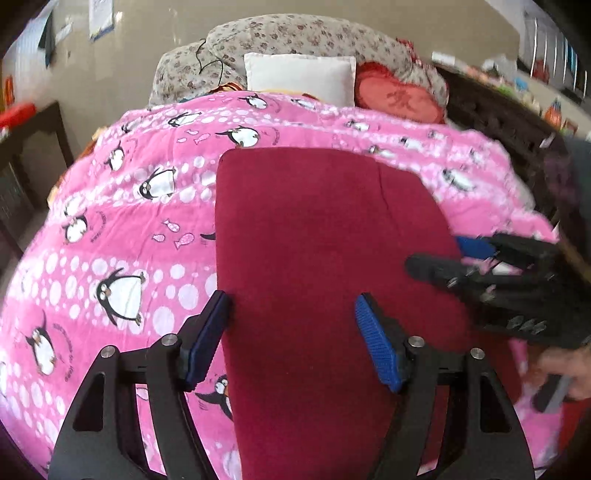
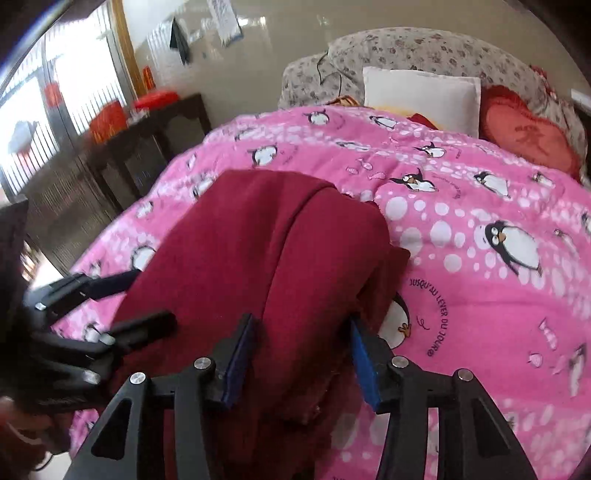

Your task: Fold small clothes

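Observation:
A dark red garment [image 1: 325, 258] lies folded into a long flat strip on the pink penguin quilt [image 1: 122, 229]. My left gripper [image 1: 291, 332] is open and straddles the strip's left near edge, one finger over the quilt and the other over the cloth. In the right wrist view it shows at the left [image 2: 147, 299]. My right gripper [image 2: 301, 354] stands open at the garment's [image 2: 258, 258] right near edge, with layered cloth between its fingers and no visible pinch. From the left wrist view it reaches in from the right [image 1: 436, 253].
A white pillow [image 1: 299, 75], a red heart cushion [image 1: 399, 98] and floral bedding [image 1: 295, 33] lie at the head of the bed. A dark wooden table [image 2: 147, 133] with red items stands to the left. A person's hand [image 1: 569, 365] holds the right gripper.

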A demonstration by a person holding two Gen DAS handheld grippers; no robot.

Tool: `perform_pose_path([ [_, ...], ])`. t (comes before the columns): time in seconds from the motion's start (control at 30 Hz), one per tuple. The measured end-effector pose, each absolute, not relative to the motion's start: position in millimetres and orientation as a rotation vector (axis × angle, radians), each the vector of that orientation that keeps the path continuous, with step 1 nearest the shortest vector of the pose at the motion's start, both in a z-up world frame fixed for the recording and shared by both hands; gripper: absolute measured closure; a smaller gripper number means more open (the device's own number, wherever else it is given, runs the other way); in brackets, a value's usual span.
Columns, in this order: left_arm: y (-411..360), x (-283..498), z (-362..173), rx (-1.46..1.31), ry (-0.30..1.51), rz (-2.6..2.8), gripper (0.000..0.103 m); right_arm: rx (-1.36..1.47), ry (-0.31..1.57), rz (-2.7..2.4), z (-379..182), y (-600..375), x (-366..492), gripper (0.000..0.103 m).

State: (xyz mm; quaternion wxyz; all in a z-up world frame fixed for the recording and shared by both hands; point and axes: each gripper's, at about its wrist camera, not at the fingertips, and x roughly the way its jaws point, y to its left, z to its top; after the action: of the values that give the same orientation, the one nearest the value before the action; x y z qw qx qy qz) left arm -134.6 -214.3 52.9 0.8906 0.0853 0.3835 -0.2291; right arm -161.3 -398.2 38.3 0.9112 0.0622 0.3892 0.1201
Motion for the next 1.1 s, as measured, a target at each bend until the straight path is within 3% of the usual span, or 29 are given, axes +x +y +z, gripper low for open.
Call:
perform_pose_path([
  [0.3, -211, -134, 50, 0.160, 0.800, -0.474, 0.023, 0.129, 0.711, 0.281, 77, -392, -216, 0.055],
  [0.4, -210, -136, 50, 0.145, 0.808, -0.476, 0.022, 0.046, 0.673, 0.317, 86, -374, -239, 0.062],
  [0.7, -202, -133, 37, 0.048, 0.874, -0.505, 0.017, 0.049, 0.819, 0.308, 23, -365, -234, 0.064],
  [0.87, -196, -137, 38, -0.004, 0.870, -0.498, 0.017, 0.081, 0.787, 0.303, 44, -369, -249, 0.064],
  [1.1, -204, -160, 54, 0.131, 0.784, -0.464, 0.017, 0.168, 0.679, 0.298, 77, -376, -268, 0.064],
])
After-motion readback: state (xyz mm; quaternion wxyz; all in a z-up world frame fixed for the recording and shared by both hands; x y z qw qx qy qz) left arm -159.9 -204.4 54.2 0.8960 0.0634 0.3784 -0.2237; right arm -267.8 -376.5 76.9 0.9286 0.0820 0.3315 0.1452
